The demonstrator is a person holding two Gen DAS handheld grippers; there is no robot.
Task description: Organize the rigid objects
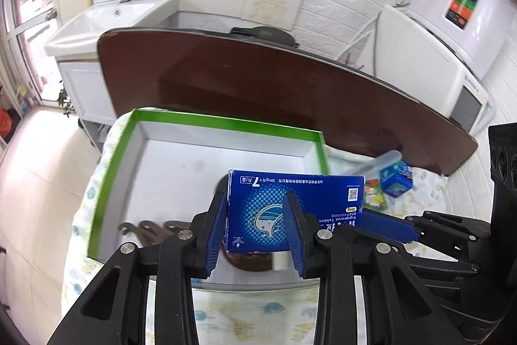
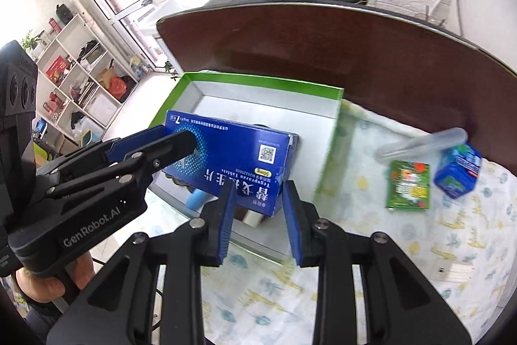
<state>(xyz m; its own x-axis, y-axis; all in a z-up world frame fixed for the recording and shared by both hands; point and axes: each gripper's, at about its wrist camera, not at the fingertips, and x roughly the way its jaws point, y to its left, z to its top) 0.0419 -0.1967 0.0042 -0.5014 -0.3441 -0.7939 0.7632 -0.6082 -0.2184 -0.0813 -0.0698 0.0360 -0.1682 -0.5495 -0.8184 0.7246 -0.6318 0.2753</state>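
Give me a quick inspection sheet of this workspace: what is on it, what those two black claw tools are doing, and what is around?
Surface: patterned cloth over a dark wooden table.
Job's things: blue medicine box held above the green-rimmed tray; dark items in the tray, partly hidden.
Clutter: green packet, small blue carton, clear tube on the cloth.
Grippers: left gripper and right gripper both have jaws closed on the medicine box, one at each end.
Cables: nothing seen.
Surroundings: sink, washing machine, shelves, window.
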